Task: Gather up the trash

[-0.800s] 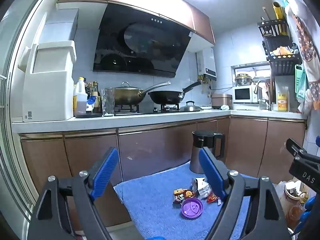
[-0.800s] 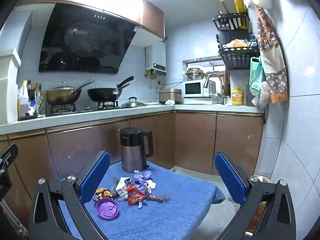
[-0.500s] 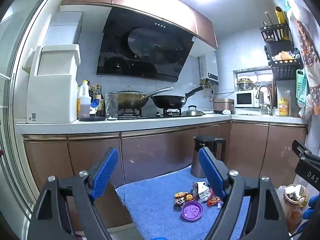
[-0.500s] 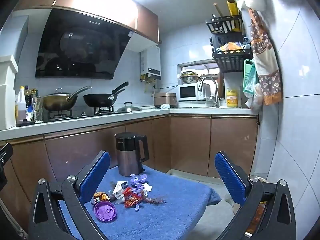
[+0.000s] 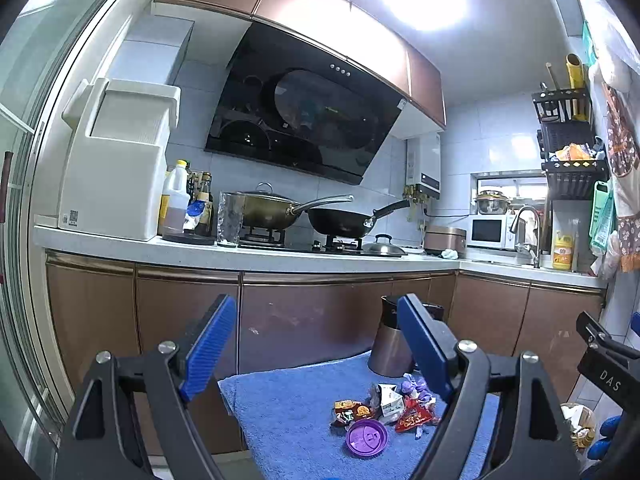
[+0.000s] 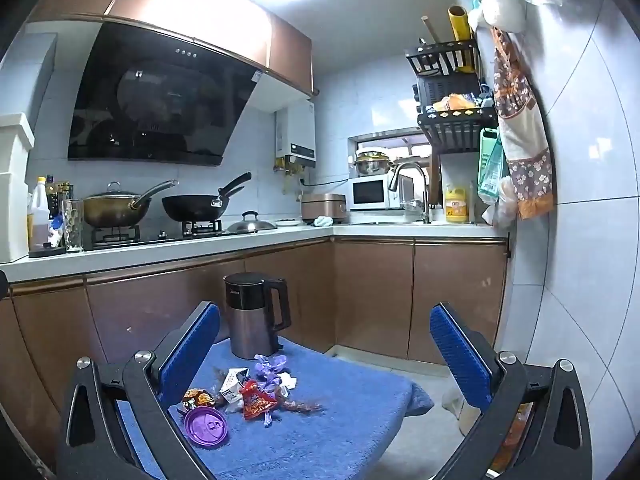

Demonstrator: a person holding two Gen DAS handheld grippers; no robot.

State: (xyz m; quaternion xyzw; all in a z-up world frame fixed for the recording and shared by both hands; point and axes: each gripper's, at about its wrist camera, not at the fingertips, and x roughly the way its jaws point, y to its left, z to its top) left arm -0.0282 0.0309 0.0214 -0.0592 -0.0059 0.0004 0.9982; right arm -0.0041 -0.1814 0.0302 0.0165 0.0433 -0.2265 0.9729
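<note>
A small heap of trash lies on a blue towel [image 6: 340,420] over a low table: a purple round lid [image 6: 206,427], a red snack wrapper [image 6: 256,400], a white crumpled carton [image 6: 233,382], an orange-brown wrapper [image 6: 198,398] and purple ribbon scraps [image 6: 272,366]. In the left wrist view the same purple lid [image 5: 367,438] and red wrapper [image 5: 414,416] lie ahead. My left gripper [image 5: 316,344] is open and held level, short of the heap, with nothing between its fingers. My right gripper [image 6: 326,352] is open too, wide, level and empty, above the towel's near side.
A steel and black kettle [image 6: 254,316] stands on the towel behind the trash. Brown cabinets [image 6: 372,292] and a counter with pans [image 6: 200,206] run behind. A bin with rubbish [image 5: 576,424] sits on the floor to the right. A tiled wall [image 6: 580,240] closes the right side.
Both grippers have risen and tilted slightly, so the towel and trash sit lower in view. The jaws of both stay wide and empty. Nothing on the towel has moved.
</note>
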